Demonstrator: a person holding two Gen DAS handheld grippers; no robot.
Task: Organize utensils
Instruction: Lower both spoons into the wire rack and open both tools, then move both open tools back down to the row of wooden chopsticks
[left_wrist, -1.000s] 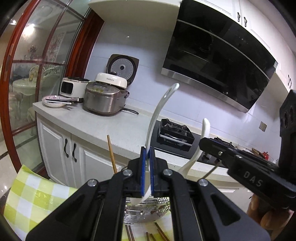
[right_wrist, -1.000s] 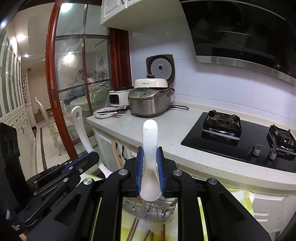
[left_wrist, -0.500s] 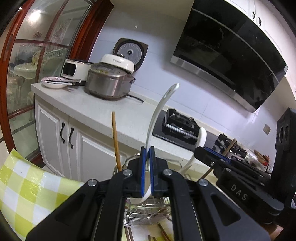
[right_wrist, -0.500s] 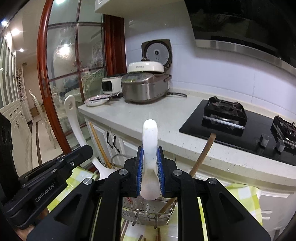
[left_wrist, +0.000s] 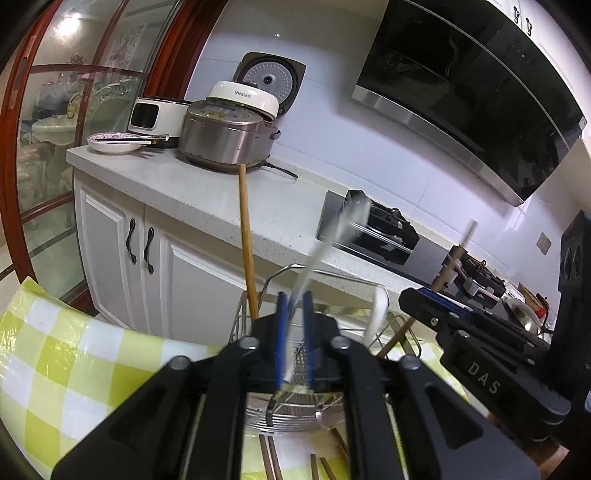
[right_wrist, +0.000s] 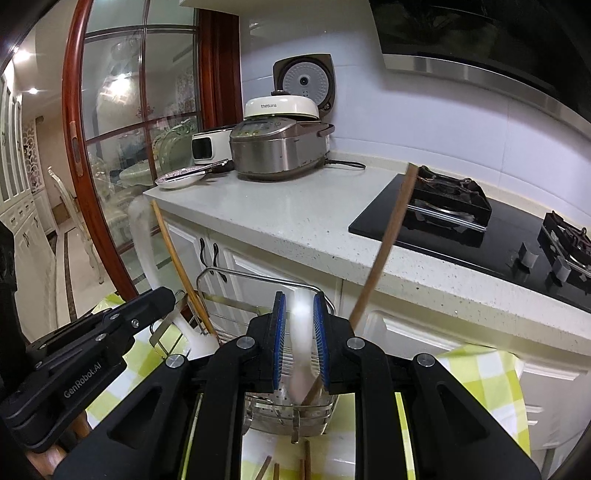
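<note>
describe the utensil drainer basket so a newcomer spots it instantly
Start at the white kitchen counter, then drop to the yellow checked tablecloth in front of it. The steel wire utensil basket stands there, the only metal rack, with wooden chopsticks and white spoons poking out.

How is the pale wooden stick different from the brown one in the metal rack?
The pale stick is thin; the brown stick is thicker. The pale stick leans left; the brown stick leans right. The pale stick stands at the left end of the metal rack, the brown stick further right. Both are wooden and stand in that rack.
</note>
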